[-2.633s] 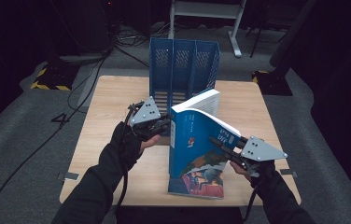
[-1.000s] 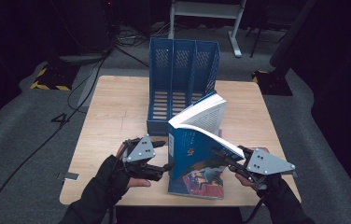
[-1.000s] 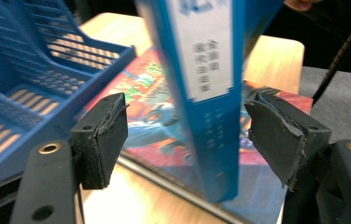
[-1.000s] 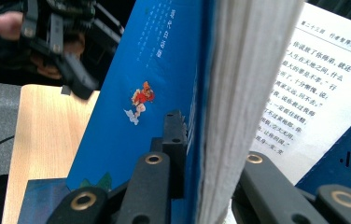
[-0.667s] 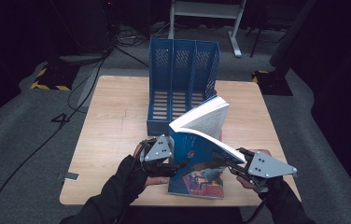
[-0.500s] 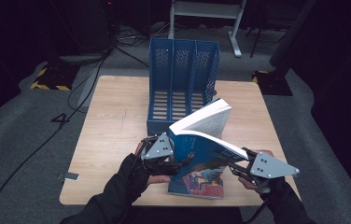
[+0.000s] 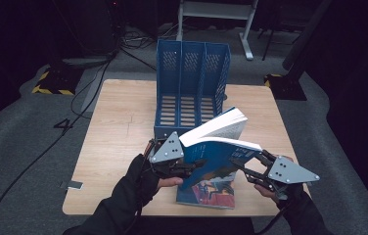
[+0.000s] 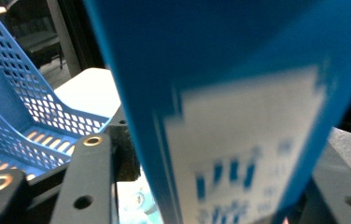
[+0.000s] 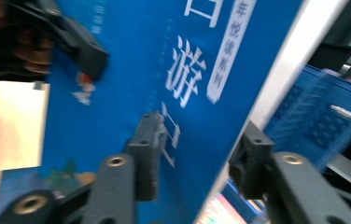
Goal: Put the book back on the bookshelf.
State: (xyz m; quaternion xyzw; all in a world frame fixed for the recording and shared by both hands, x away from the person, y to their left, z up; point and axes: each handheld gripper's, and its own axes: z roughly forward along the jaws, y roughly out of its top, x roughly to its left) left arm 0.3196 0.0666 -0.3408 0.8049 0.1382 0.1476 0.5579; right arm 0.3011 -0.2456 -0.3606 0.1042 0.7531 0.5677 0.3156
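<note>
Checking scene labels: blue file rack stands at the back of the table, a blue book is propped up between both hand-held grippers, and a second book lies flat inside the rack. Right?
Wrong on one point: the second book lies flat on the table under the propped blue book, not inside the file rack. The high view shows it. The rest stands, with the left hand-held gripper and right hand-held gripper at the propped book's sides.

- A big blue book [image 8: 239, 107] is standing between the two black jaws, very close and blurry.
- A white patch with blue marks is showing on it.
- A blue rack [image 8: 19, 107] with little holes is sitting behind, at the left.
</note>
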